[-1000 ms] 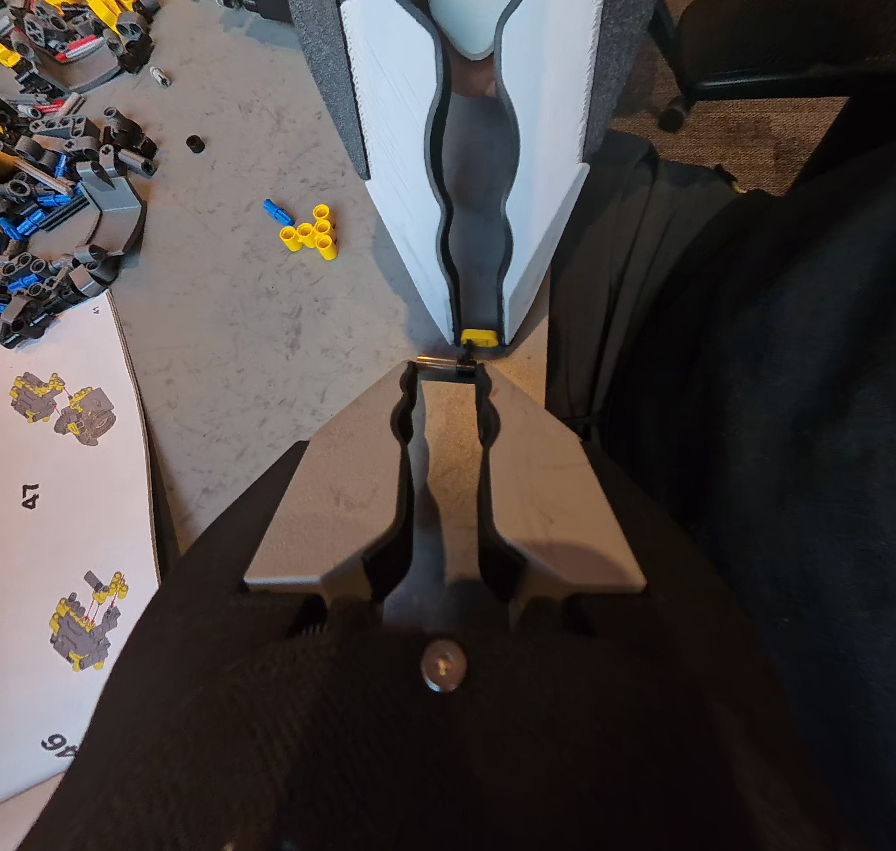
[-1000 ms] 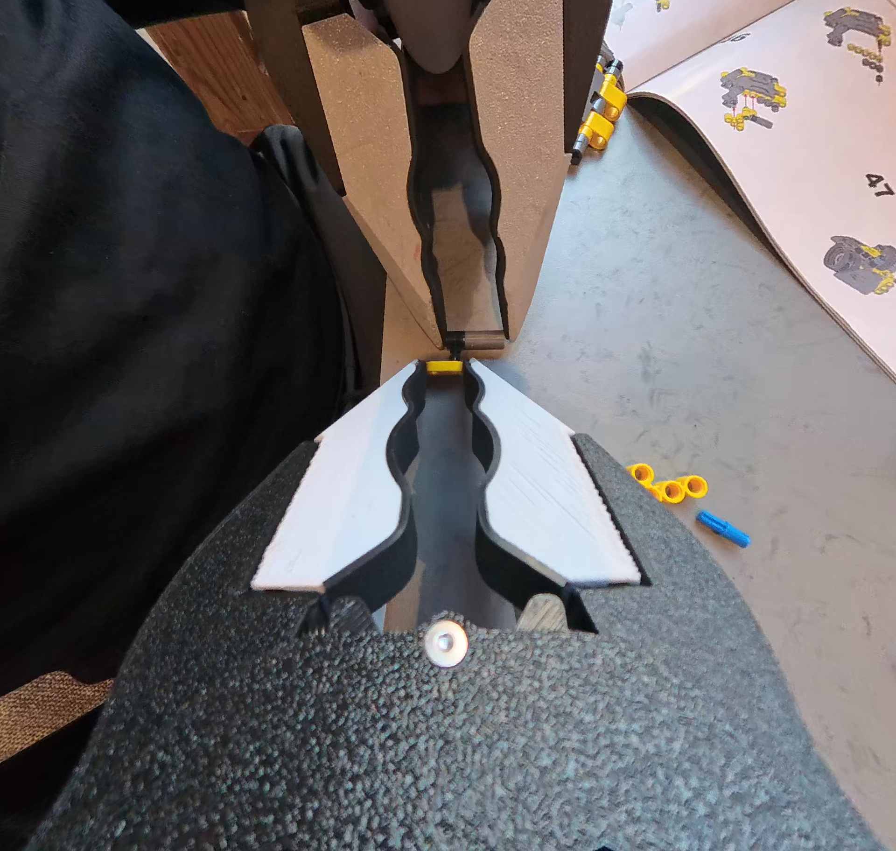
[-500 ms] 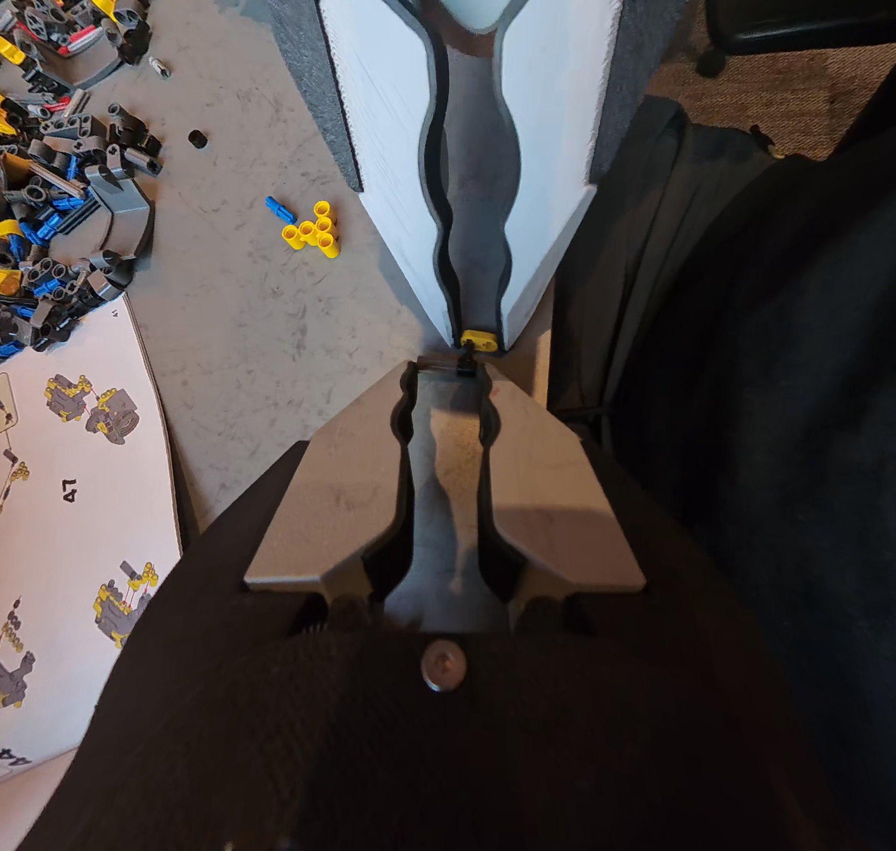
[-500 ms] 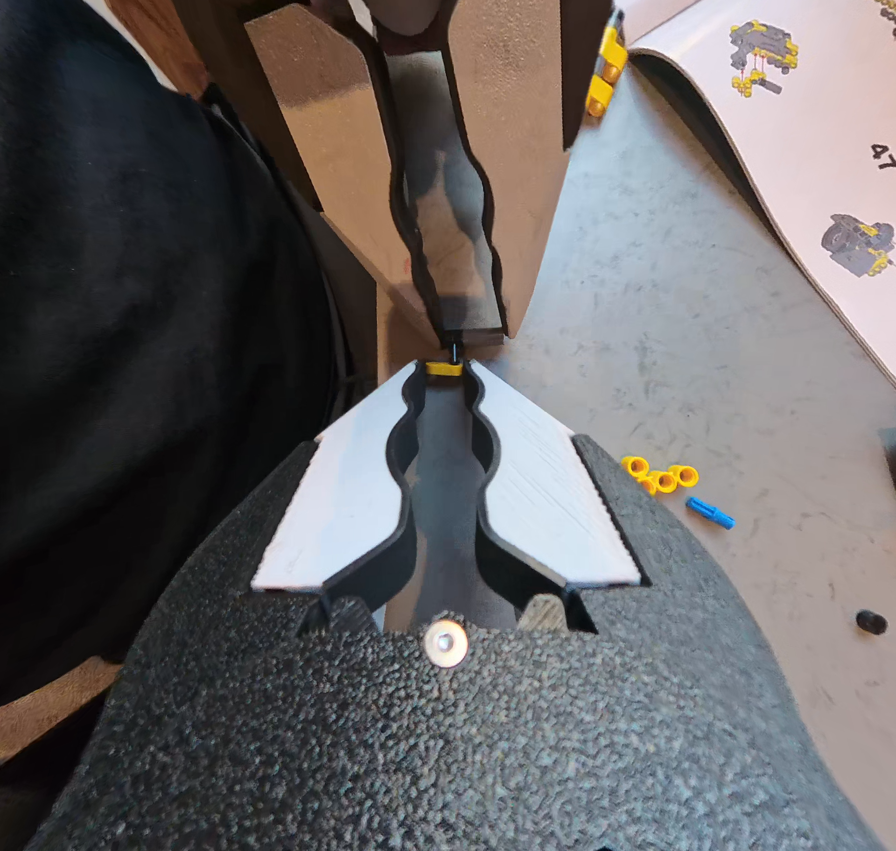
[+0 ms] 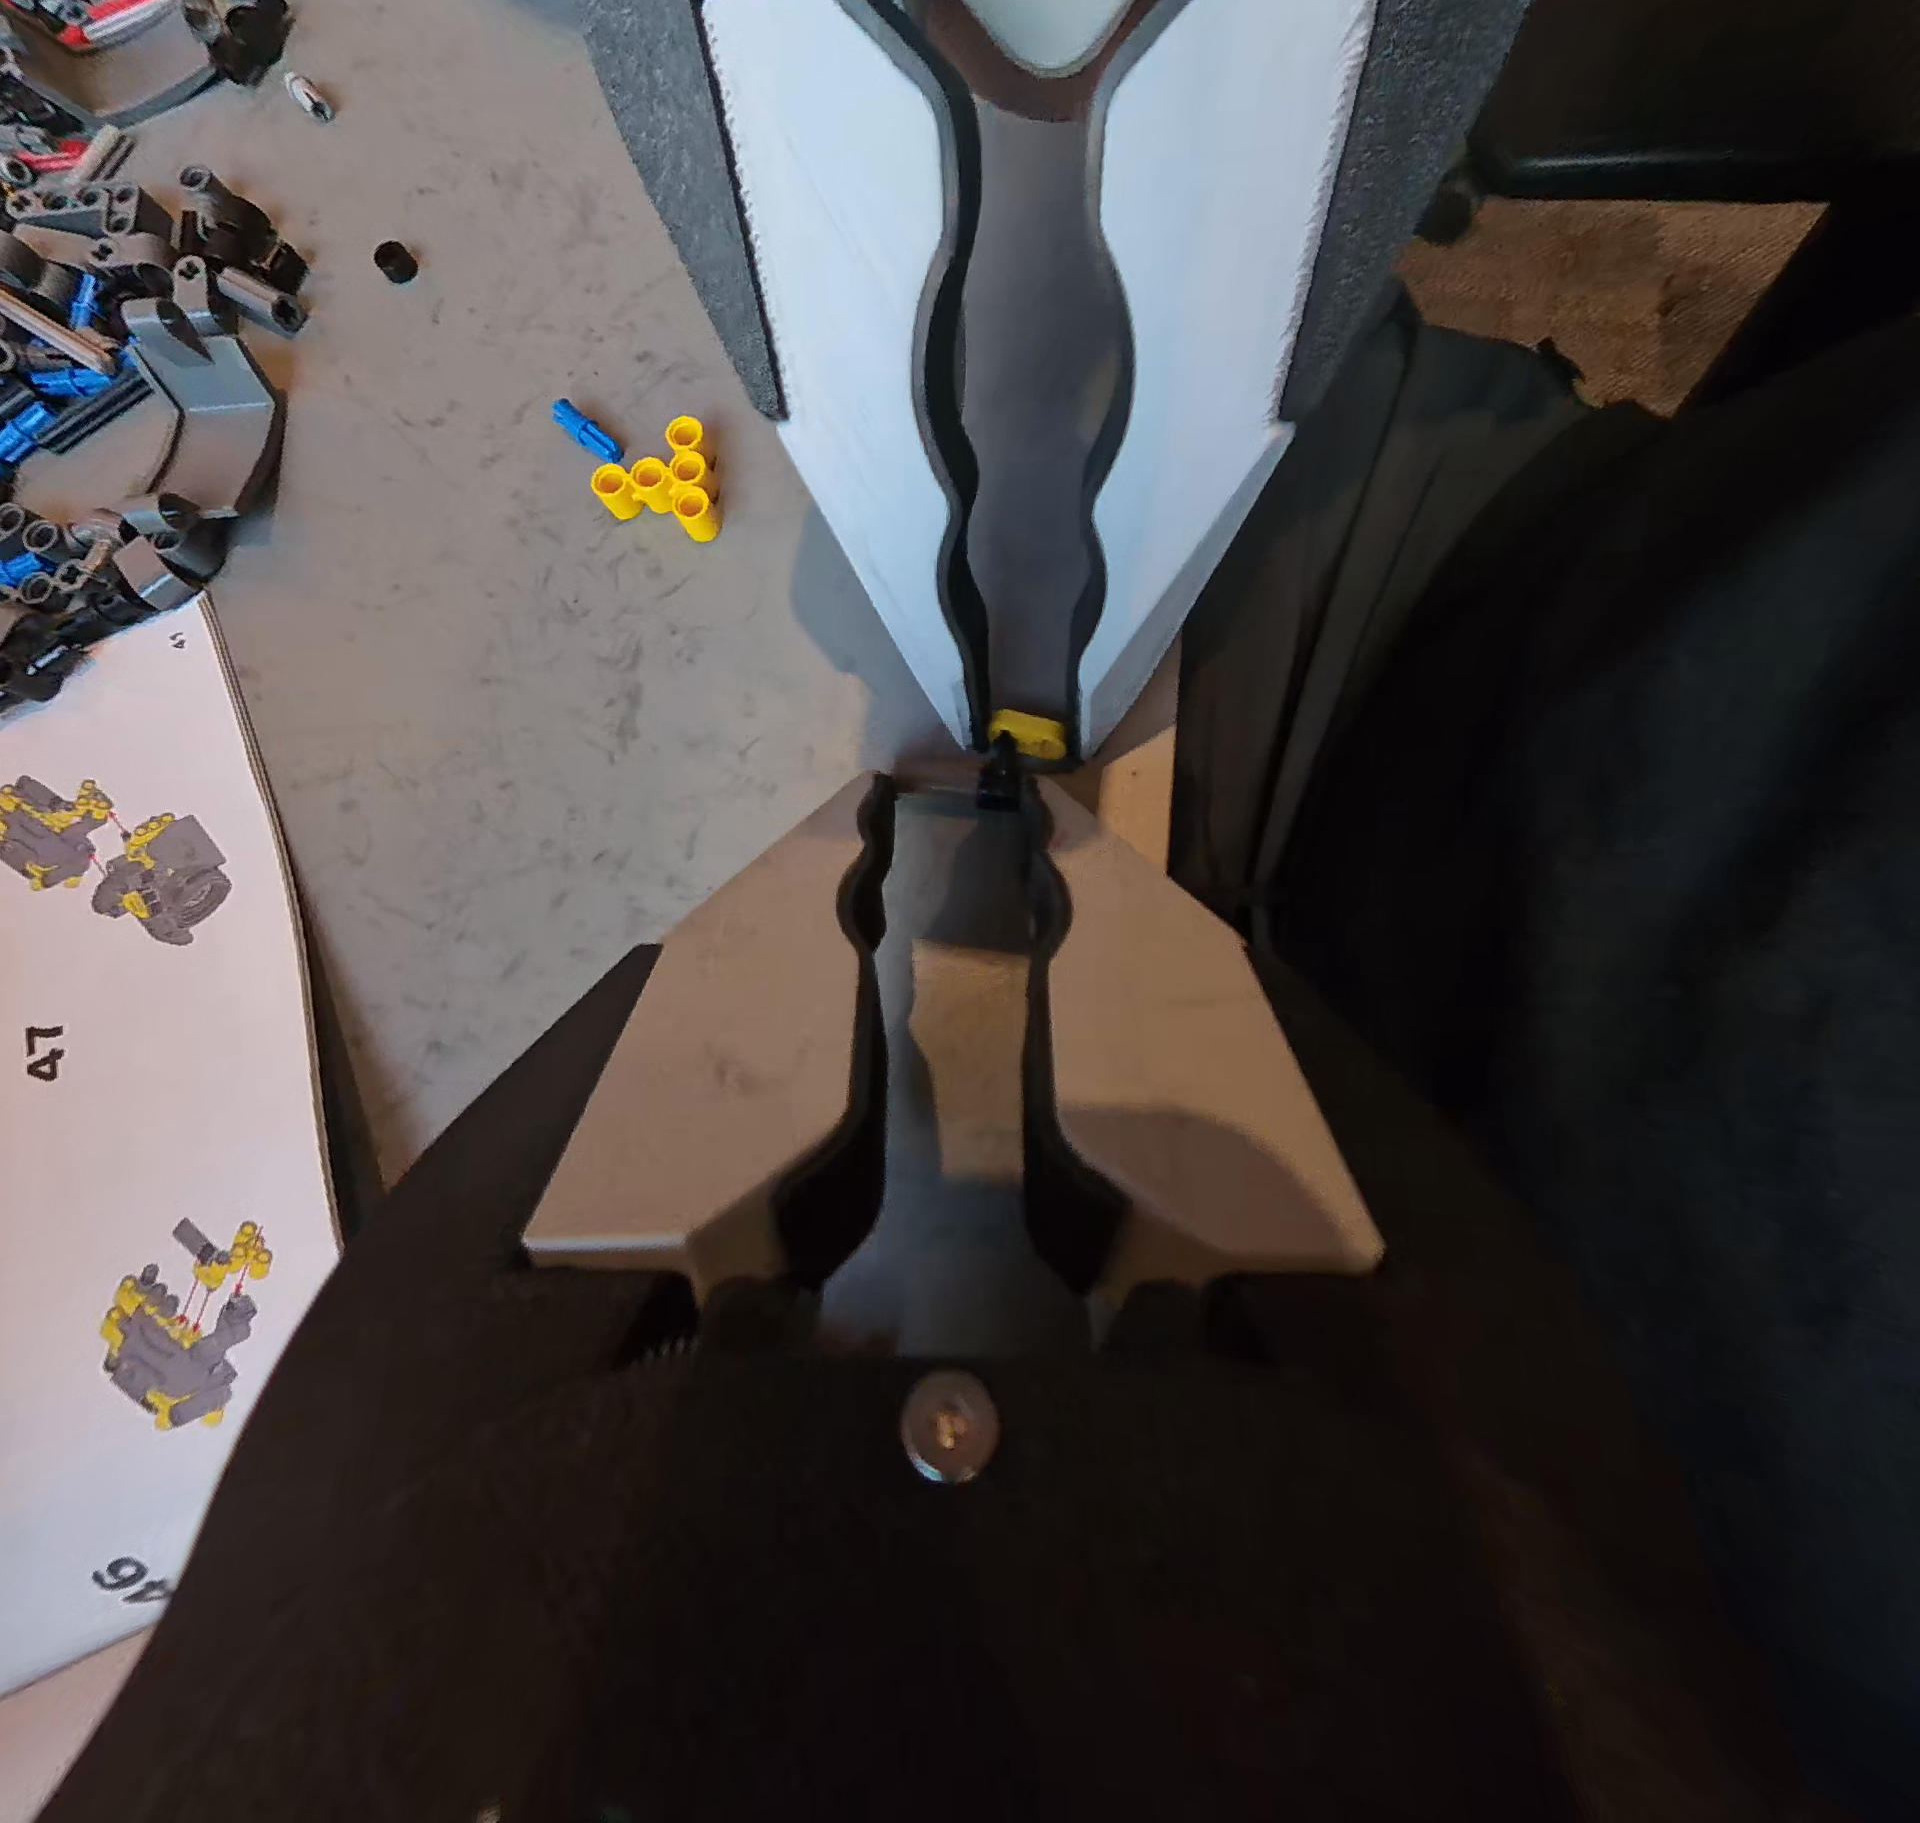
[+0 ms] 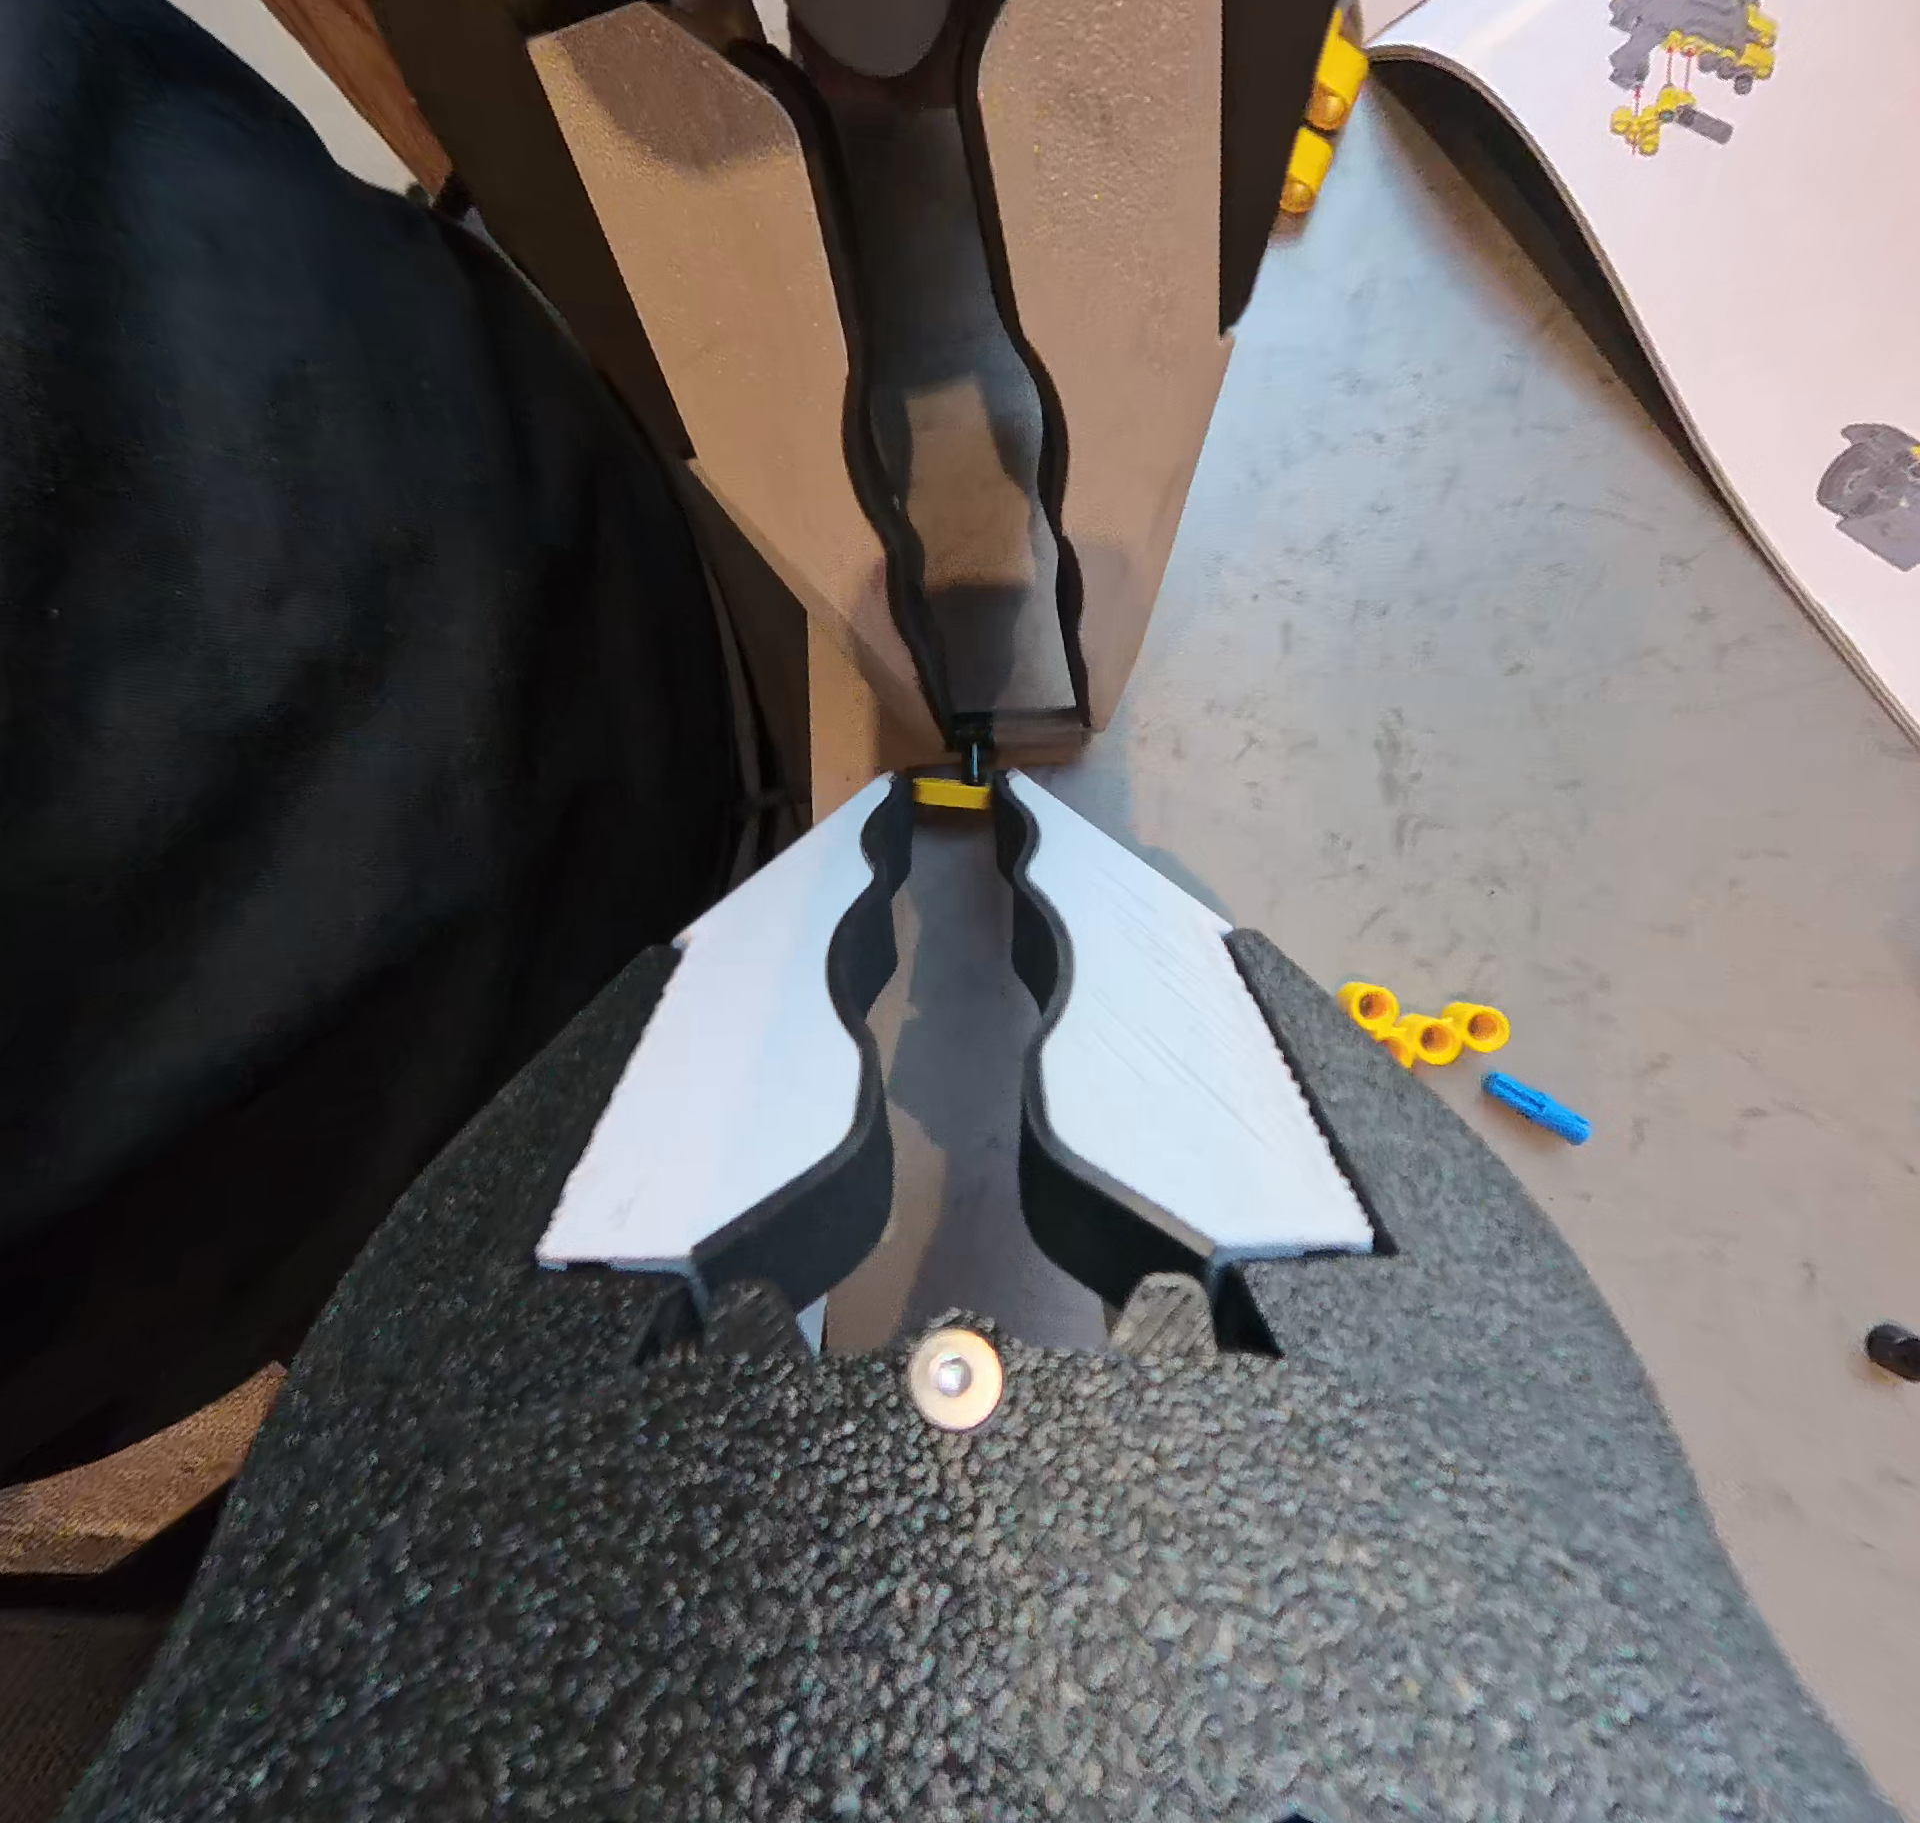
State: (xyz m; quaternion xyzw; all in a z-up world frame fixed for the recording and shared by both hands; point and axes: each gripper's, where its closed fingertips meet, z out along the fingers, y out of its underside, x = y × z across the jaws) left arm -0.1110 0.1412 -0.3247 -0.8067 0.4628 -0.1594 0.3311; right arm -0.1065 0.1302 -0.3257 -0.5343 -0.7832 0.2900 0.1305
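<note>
My left gripper, with grey fingers, is shut on a small grey piece that carries a black pin at its right end. My right gripper, with white fingers, is shut on a small yellow piece. The two grippers meet tip to tip above the near edge of the grey table. The black pin points at the yellow piece and touches it. How far the pin is inside the piece is hidden.
A yellow connector cluster and a blue pin lie on the table left of the grippers. A pile of grey, black and yellow parts and an open instruction booklet lie farther left. A person's dark clothing fills the right. The grippers are tip to tip, or close to it.
Both grippers stay tip to tip with their pieces. The pair has drifted slightly over the table and the left gripper has tilted. The black pin now sits closer against the yellow piece.
</note>
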